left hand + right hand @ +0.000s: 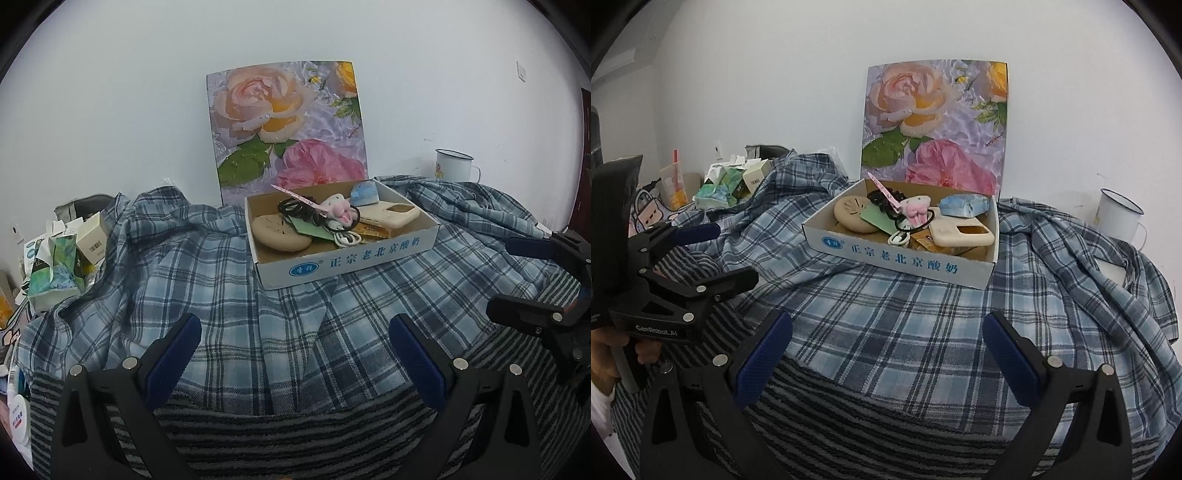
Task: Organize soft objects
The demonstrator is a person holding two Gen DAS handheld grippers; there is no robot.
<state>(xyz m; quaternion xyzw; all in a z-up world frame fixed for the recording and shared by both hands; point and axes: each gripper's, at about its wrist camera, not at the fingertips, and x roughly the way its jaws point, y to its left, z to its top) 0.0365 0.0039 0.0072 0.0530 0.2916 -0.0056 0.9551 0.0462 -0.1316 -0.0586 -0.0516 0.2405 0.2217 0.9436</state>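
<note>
Above the plaid shirt [258, 314], the left gripper [295, 354] and right gripper [886, 354] hover wide-jawed and empty, apparently about to pinch the cloth for folding.

The box [343, 258] hides the floral board's [288, 125] foot; the shirt [221, 295] covers whatever lies under it; clutter [14, 332] at the left edge is cut off, its labels unreadable

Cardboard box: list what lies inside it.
Inside the cardboard box: a beige round case, green card, black hair ties, pink plush clip, white cable, beige phone case, blue packet. The bottom layer is covered.
</note>
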